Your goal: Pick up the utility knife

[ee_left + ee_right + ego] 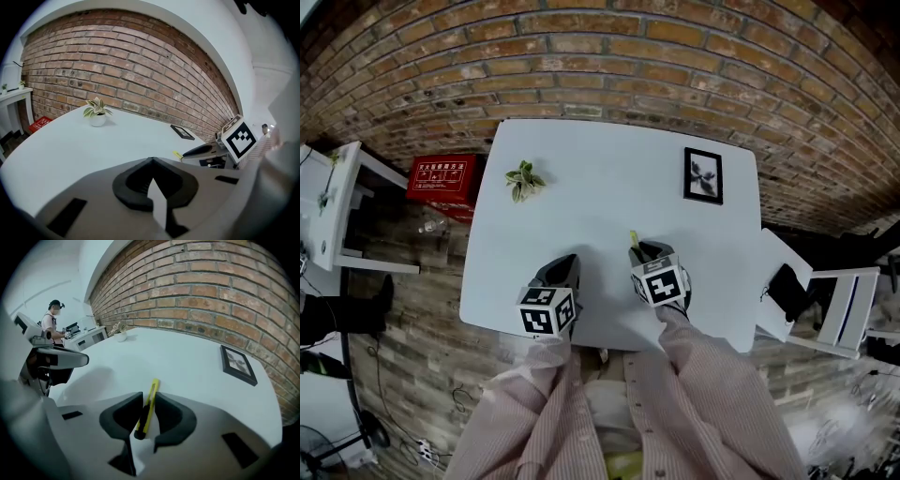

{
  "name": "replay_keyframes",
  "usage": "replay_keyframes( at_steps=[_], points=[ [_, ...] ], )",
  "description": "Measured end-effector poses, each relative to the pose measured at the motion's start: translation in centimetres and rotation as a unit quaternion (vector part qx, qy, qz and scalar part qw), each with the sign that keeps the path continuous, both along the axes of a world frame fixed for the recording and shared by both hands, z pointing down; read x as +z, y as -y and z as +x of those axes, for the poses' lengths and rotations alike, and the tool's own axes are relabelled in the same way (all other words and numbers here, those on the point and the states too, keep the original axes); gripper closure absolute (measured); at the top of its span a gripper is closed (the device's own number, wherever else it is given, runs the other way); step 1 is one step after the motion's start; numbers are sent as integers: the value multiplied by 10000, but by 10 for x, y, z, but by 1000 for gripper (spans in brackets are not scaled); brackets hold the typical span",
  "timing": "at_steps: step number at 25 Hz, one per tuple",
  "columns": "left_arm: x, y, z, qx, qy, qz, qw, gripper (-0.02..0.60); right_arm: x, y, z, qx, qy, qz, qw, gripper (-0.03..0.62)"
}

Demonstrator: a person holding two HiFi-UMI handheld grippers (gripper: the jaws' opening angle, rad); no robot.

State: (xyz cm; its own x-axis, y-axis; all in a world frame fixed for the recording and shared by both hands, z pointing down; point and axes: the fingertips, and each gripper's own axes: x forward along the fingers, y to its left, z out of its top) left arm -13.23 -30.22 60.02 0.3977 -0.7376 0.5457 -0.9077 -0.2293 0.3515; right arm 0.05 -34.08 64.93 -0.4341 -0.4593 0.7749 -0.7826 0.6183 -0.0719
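The utility knife (150, 401), slim and yellow with a black end, lies on the white table (609, 178) near its front edge. My right gripper (148, 397) points down over it with both dark pads against the knife's sides. In the head view only the knife's yellow tip (633, 237) pokes out ahead of the right gripper (647, 251). My left gripper (565, 265) hovers beside it to the left, and its jaws (152, 161) are shut with nothing held. The left gripper view shows the right gripper (206, 150) and the knife tip (177, 155) at the right.
A small potted plant (523, 180) stands at the table's back left and a black picture frame (703, 175) lies at the back right. A brick wall runs behind. A red box (441, 176) and white shelf (328, 202) sit left, a chair (825, 300) right. A person (51, 319) stands far off.
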Motion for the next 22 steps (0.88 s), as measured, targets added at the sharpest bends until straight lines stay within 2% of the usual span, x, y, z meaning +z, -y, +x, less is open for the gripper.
replay_keyframes(
  at_steps=[5, 11, 17, 22],
  points=[
    [-1, 3, 0, 48, -2, 13, 10000, 591, 0, 1, -1, -74, -80, 64, 9999, 538],
    [-4, 5, 4, 158, -30, 102, 9998, 590, -1, 2, -1, -92, -24, 94, 9999, 540],
    [-12, 6, 8, 311, -142, 380, 9987, 590, -17, 4, -2, 153, 597, 275, 9977, 540],
    [-22, 7, 6, 366, -172, 640, 9971, 590, -35, 2, -6, 252, 1233, 513, 9907, 540]
  ],
)
